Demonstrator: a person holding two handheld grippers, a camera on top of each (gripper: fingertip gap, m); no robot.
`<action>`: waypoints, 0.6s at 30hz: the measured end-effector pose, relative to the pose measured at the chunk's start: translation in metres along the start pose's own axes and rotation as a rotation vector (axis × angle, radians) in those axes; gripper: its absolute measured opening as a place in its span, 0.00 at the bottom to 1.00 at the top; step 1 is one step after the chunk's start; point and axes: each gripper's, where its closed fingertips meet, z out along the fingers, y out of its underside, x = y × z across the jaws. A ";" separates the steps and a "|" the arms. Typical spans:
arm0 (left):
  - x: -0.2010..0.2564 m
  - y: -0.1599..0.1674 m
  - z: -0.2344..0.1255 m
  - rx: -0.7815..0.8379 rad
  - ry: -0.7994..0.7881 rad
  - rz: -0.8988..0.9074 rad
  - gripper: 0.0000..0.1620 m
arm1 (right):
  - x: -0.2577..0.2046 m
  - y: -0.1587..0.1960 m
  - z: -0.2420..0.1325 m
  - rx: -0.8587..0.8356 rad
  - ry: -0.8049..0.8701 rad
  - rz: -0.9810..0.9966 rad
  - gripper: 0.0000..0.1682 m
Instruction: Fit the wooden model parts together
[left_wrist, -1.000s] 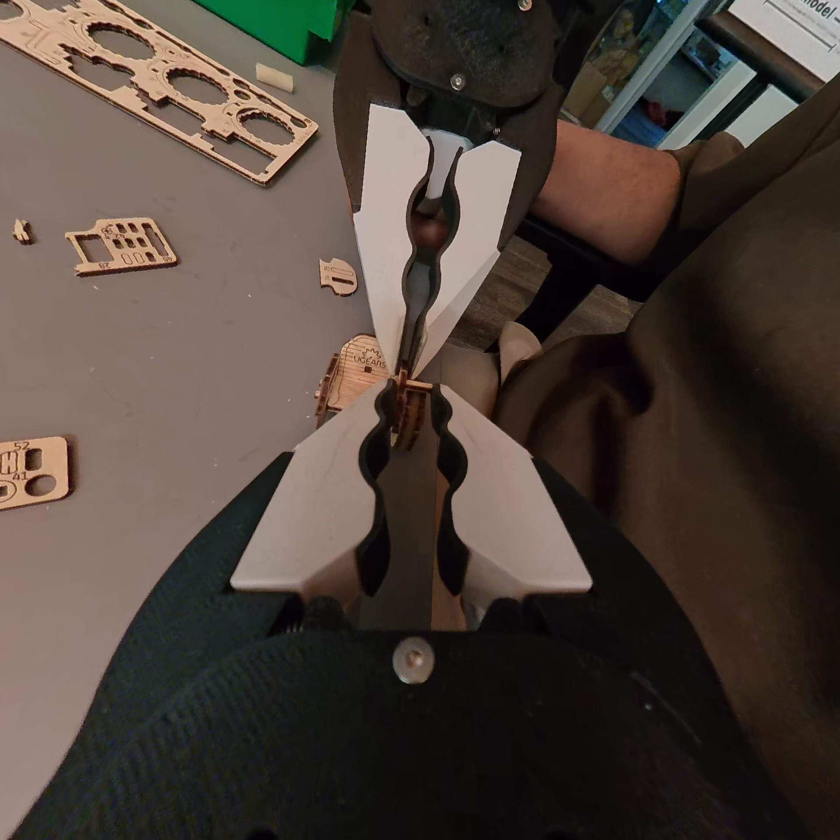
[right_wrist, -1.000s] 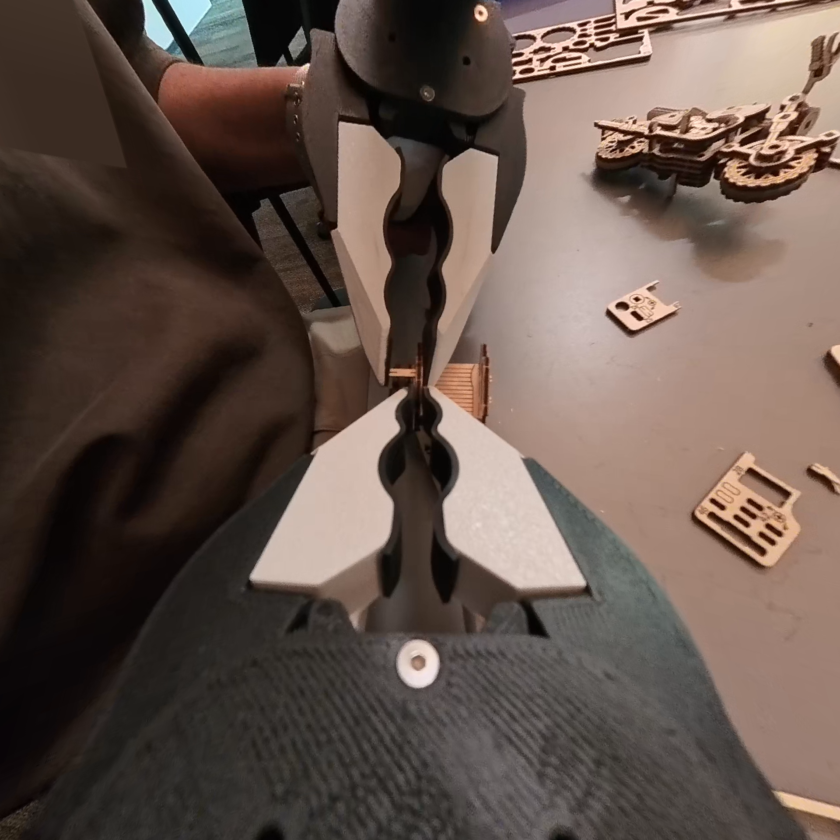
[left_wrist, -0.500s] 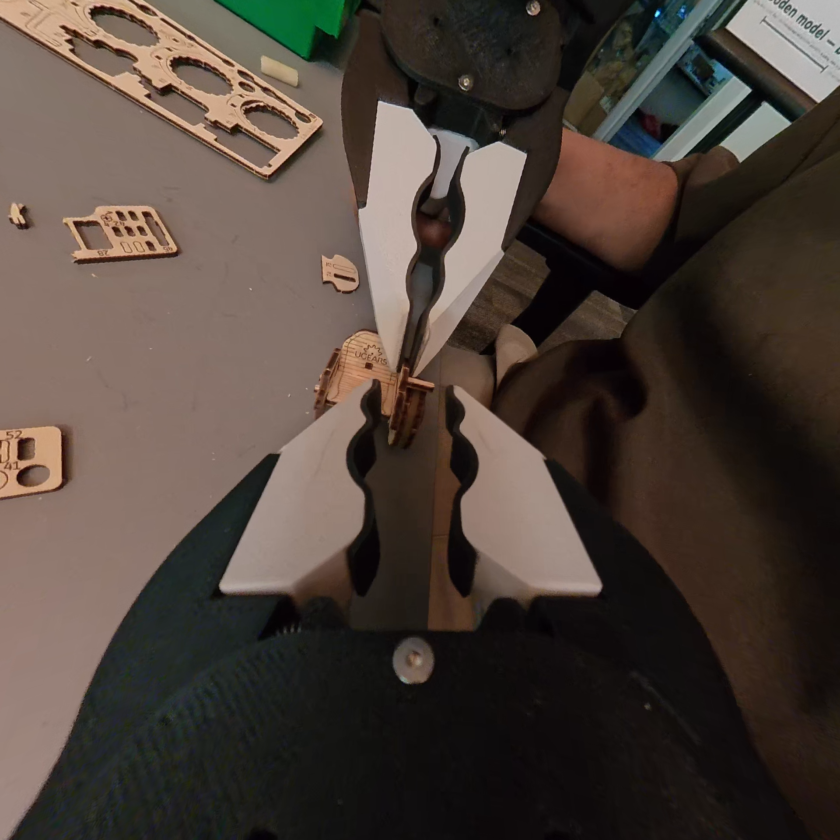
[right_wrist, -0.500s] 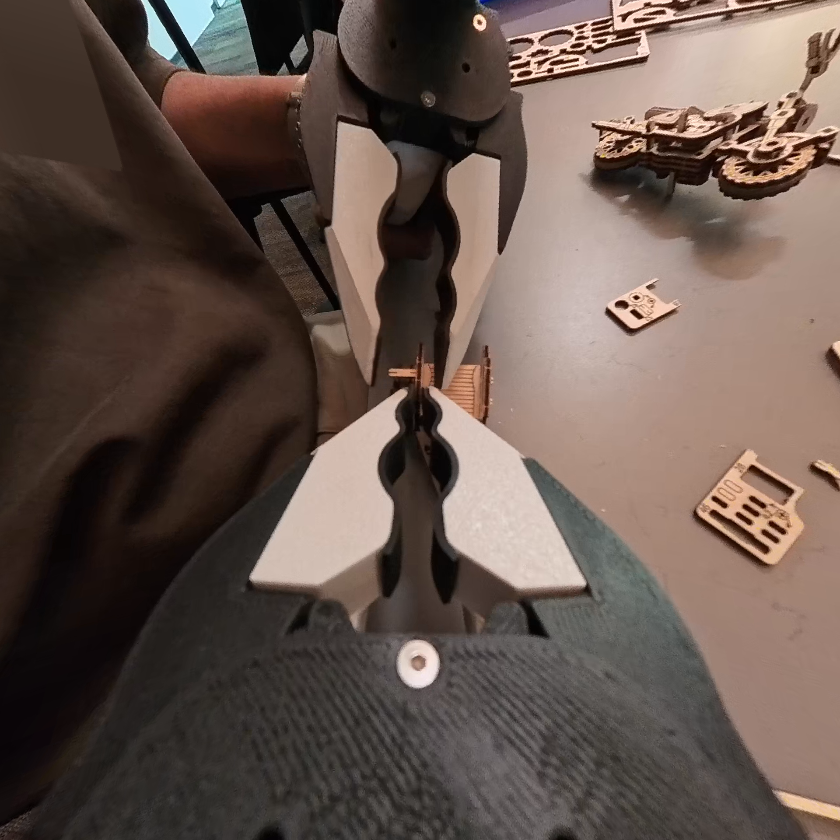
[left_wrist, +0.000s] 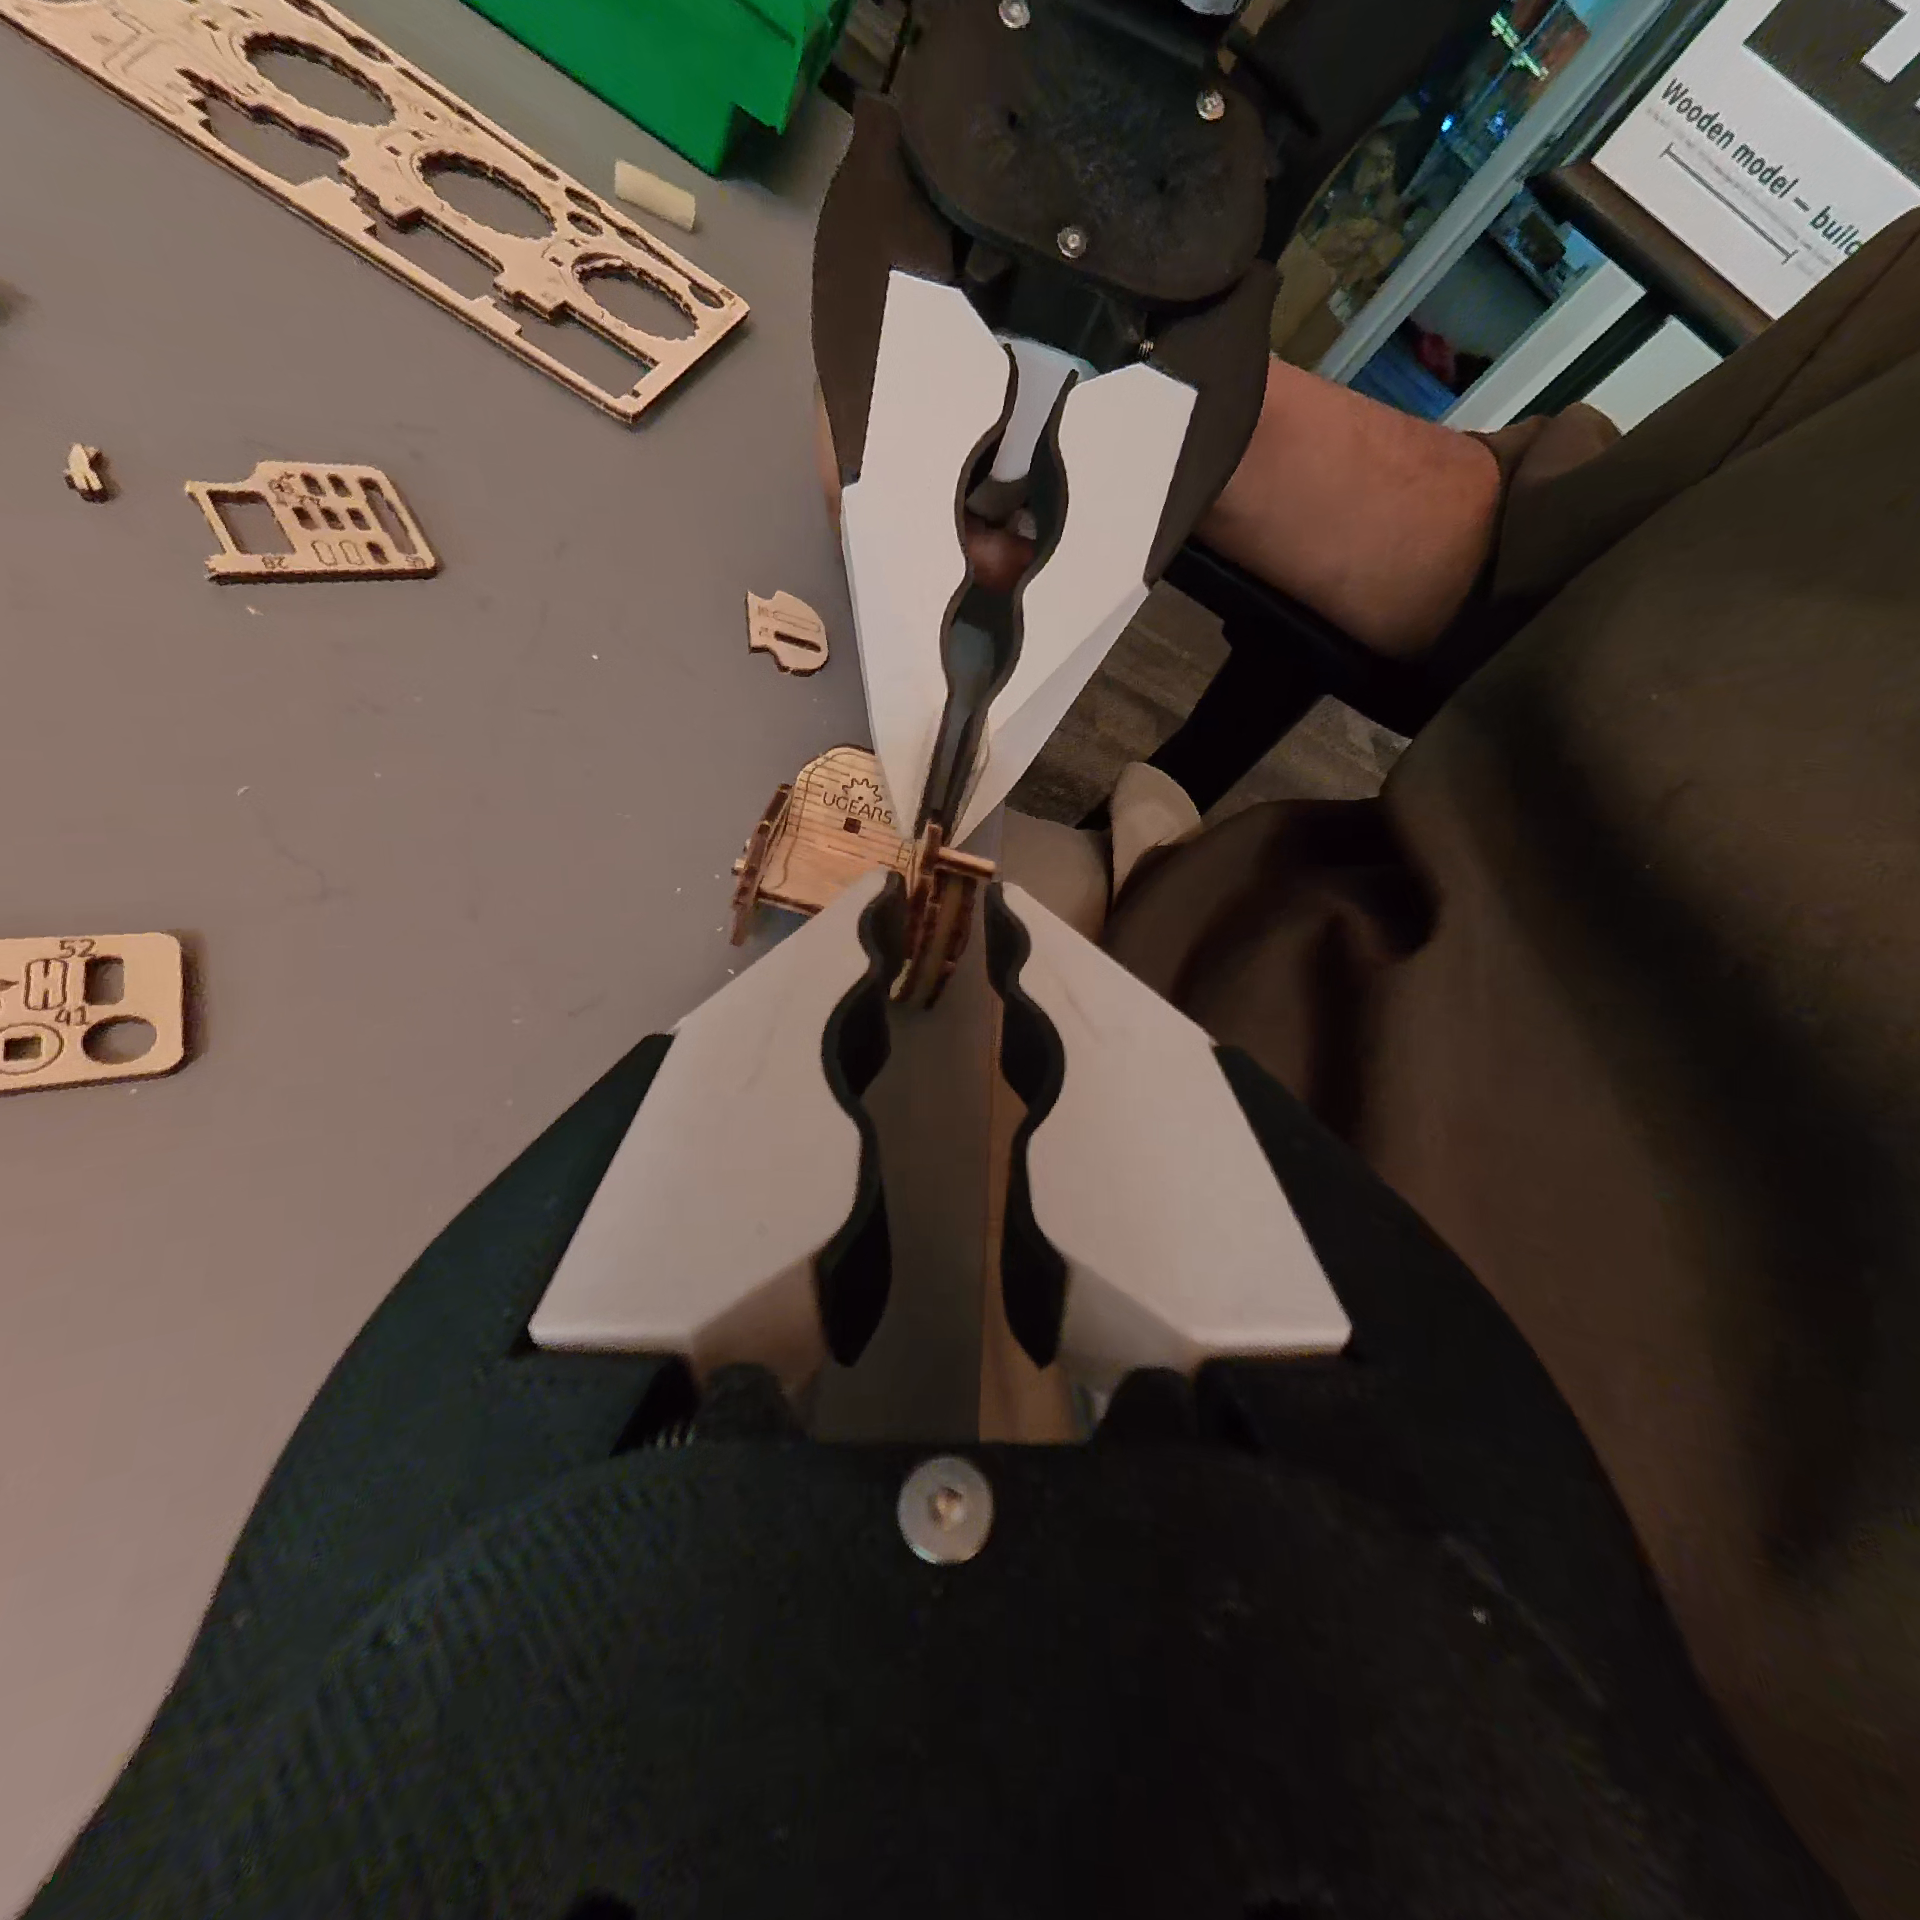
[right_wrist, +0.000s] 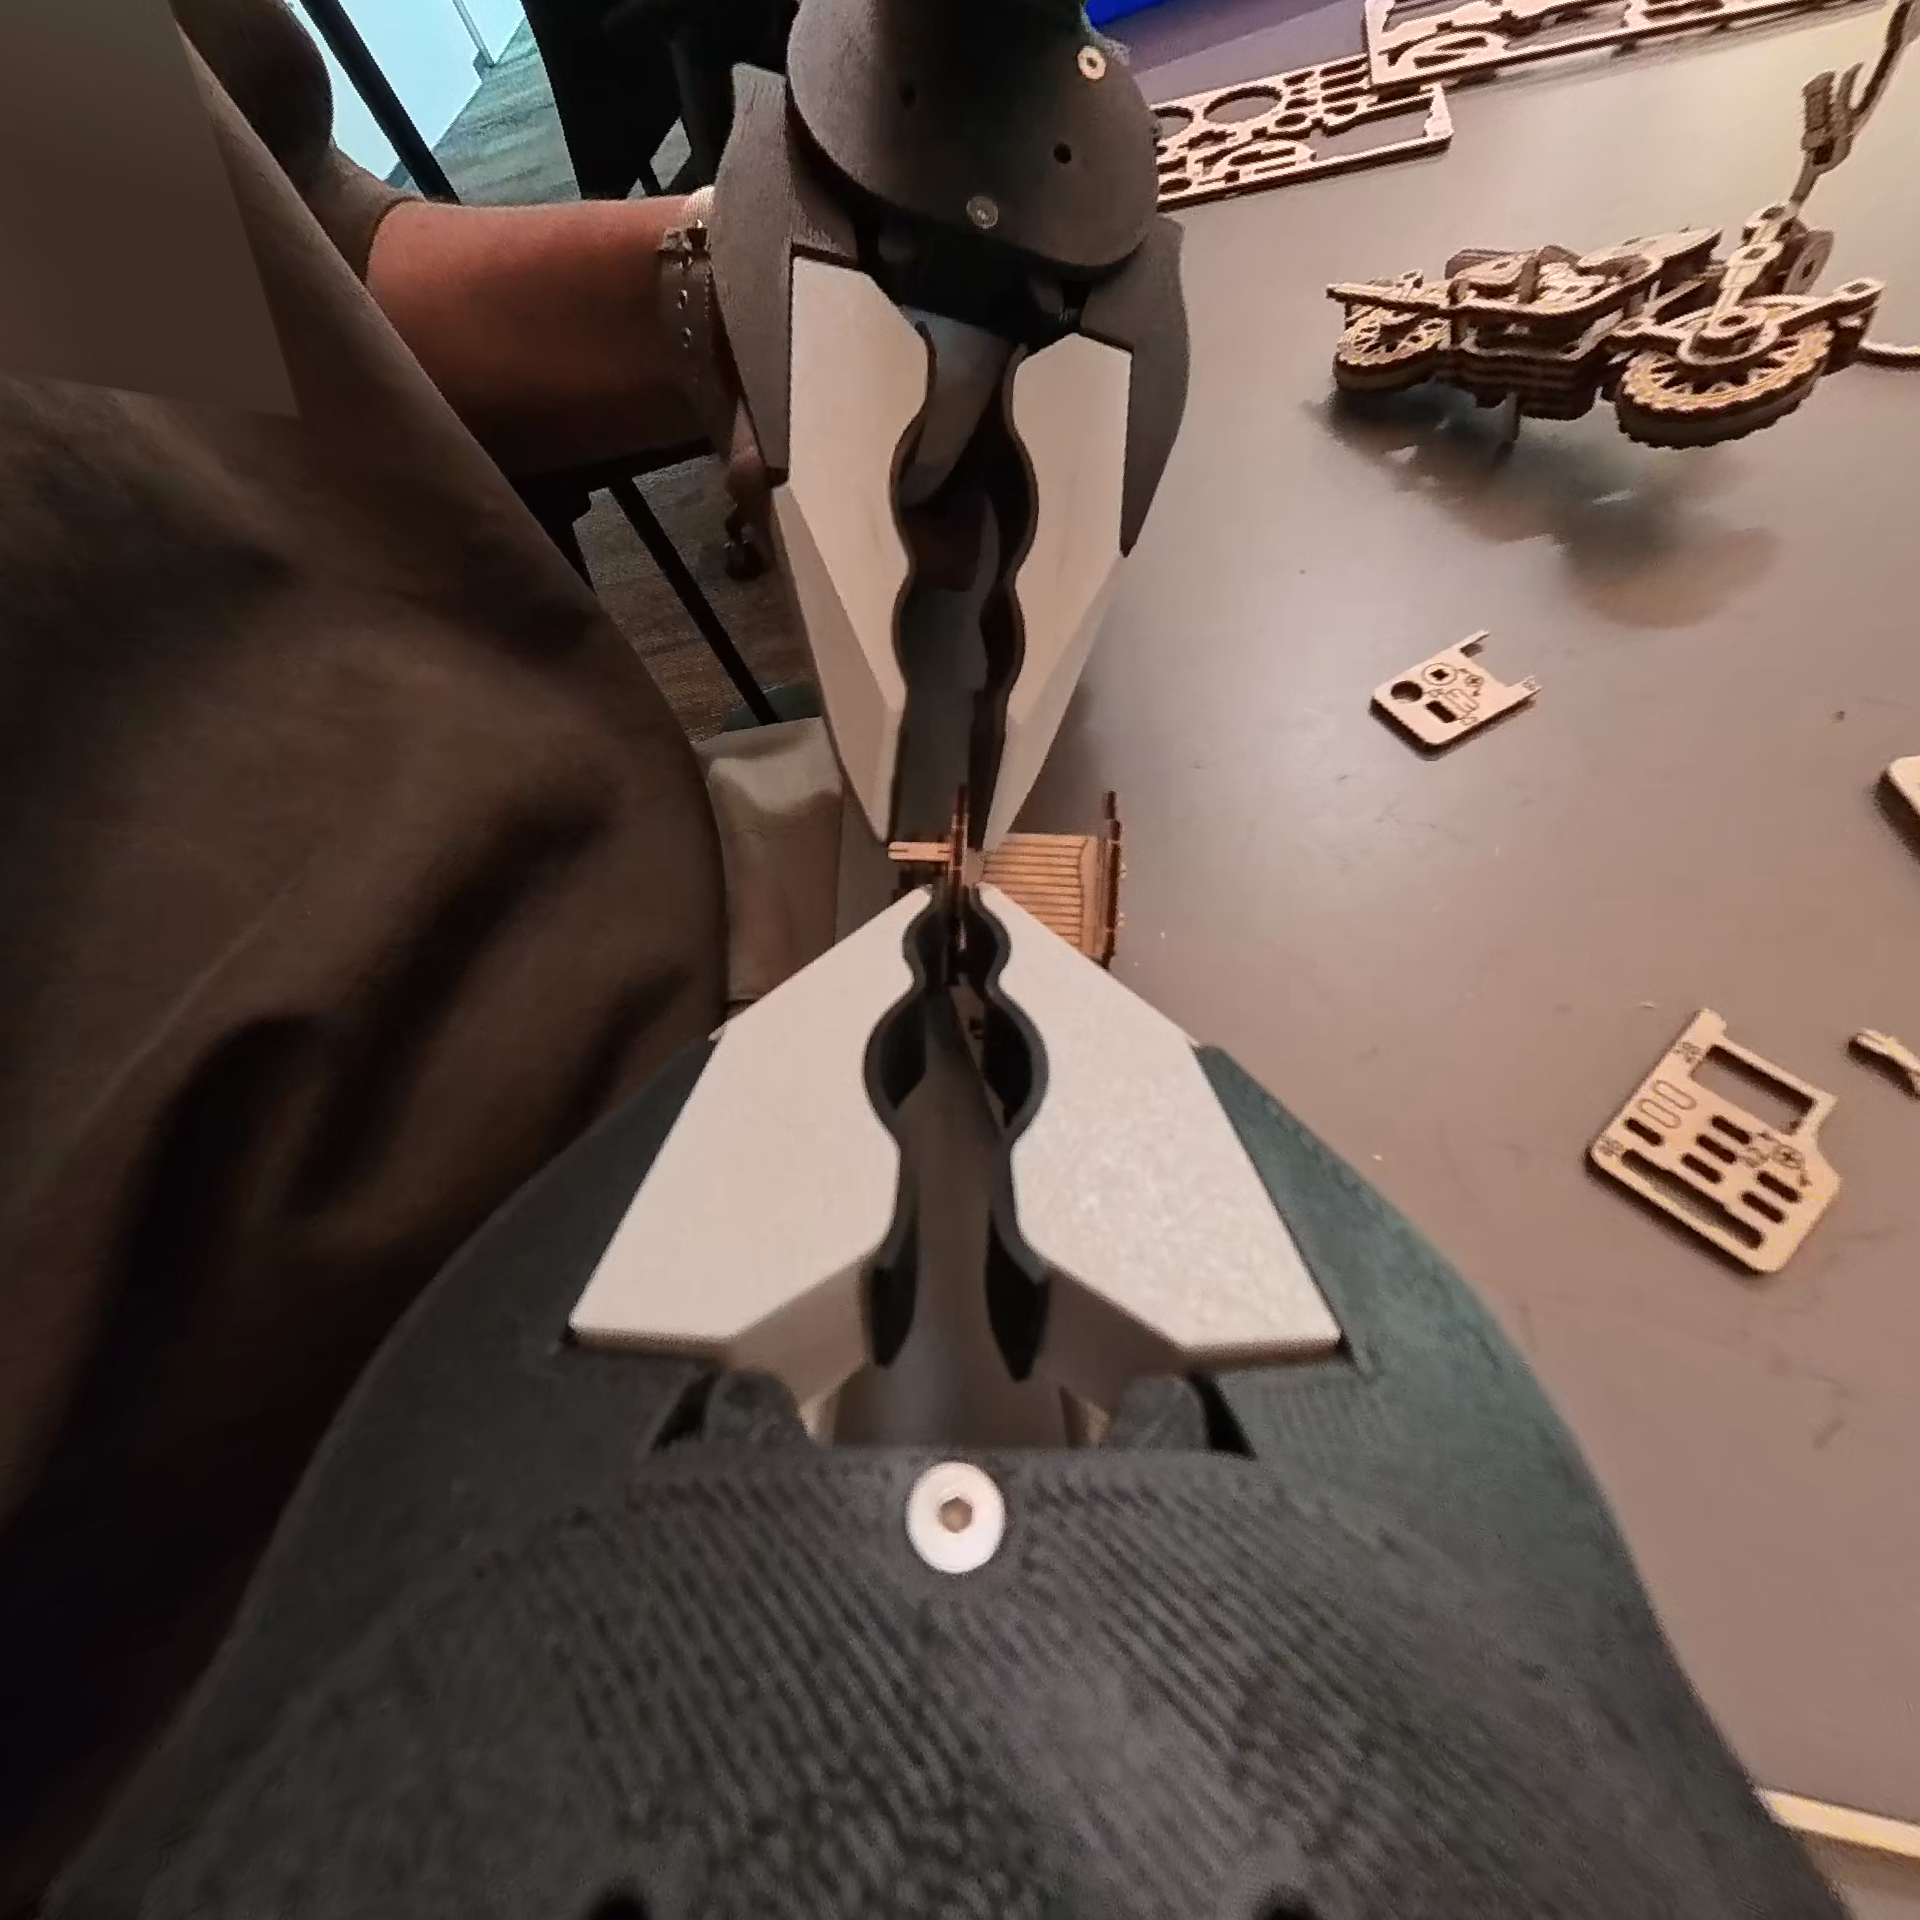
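A small wooden part, thin layered discs with a cross tab, hangs in the air over the table's near edge between both grippers. My left gripper has its jaws close in on the part's two sides. My right gripper is shut on the part's thin edge from the opposite side. It shows in the left wrist view pointing down at the part. The left gripper shows in the right wrist view, with the part between its tips. The two grippers are tip to tip.
A small wooden sub-assembly sits at the grey table's edge just behind the grippers. Punched wooden sheets, loose cards, a green bin and a built wooden vehicle model lie farther off. The person's dark clothing is close by. The grippers are tip to tip, or close to it. The built wooden vehicle model is about equally far from each gripper, around 20 cm.
The left jaws opened away from the part half a second ago and have now closed in on it again. The right gripper has kept hold of the part throughout.
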 end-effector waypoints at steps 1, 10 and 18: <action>-0.001 0.000 0.000 -0.001 -0.004 -0.002 0.06 | 0.000 0.000 0.000 0.001 0.002 0.001 0.01; -0.001 0.001 0.000 -0.005 -0.001 -0.005 0.00 | -0.009 -0.006 -0.004 0.061 0.081 0.051 0.19; -0.001 0.001 0.000 -0.005 0.003 -0.006 0.00 | -0.007 -0.005 0.003 0.029 0.117 0.002 0.10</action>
